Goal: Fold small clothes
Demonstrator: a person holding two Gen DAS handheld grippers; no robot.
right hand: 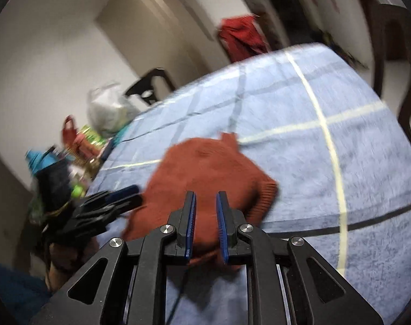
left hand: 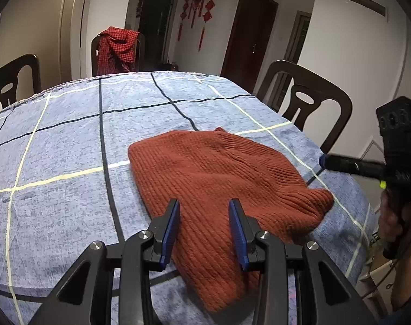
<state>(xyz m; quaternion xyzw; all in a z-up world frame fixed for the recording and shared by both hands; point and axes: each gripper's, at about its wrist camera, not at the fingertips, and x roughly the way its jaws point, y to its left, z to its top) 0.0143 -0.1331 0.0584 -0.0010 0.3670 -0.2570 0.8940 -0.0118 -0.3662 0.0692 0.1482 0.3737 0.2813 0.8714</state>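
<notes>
A rust-red ribbed knit garment [left hand: 213,178] lies in a rough folded heap on the blue checked tablecloth [left hand: 59,140]. My left gripper [left hand: 204,205] is open, its blue pads just above the garment's near part, holding nothing. My right gripper [right hand: 206,197] is open over the garment's near edge [right hand: 205,168]; that view is motion-blurred. The right gripper also shows in the left wrist view [left hand: 324,161], off the table's right edge, beside the garment. The left gripper shows in the right wrist view [right hand: 124,195] at the garment's left side.
Dark chairs stand around the table: one at right [left hand: 308,103], one at left [left hand: 16,78], one at the back draped with a red checked cloth [left hand: 116,48]. Bags and bottles [right hand: 78,146] crowd the floor beside the table's left side.
</notes>
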